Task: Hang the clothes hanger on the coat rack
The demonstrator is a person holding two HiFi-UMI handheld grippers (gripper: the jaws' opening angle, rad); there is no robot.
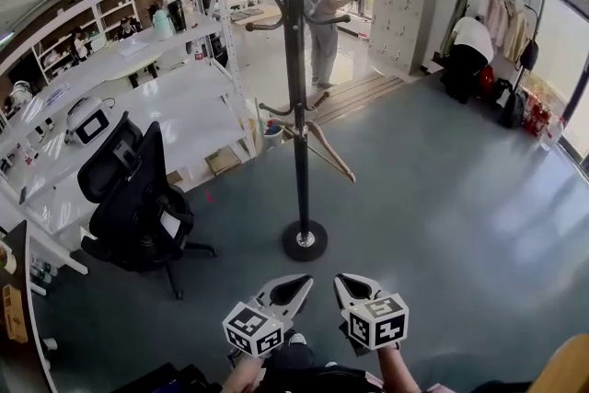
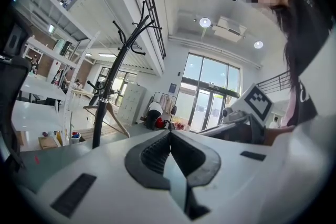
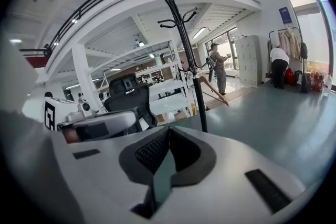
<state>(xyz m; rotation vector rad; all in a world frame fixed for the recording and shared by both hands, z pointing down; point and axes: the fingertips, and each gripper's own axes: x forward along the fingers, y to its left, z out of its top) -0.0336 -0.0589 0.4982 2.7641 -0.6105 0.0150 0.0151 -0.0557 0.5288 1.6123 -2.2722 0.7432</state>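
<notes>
Low on the coat rack (image 1: 294,78), the wooden hanger (image 1: 327,150) is hanging, long axis slanting down-right. The left gripper (image 1: 299,283) and right gripper (image 1: 345,283) are hovering short of its base, both pressed together and empty, the right likely nearer.

Left claw (image 1: 304,282), right claw (image 1: 341,282): jaws together, empty.
</notes>
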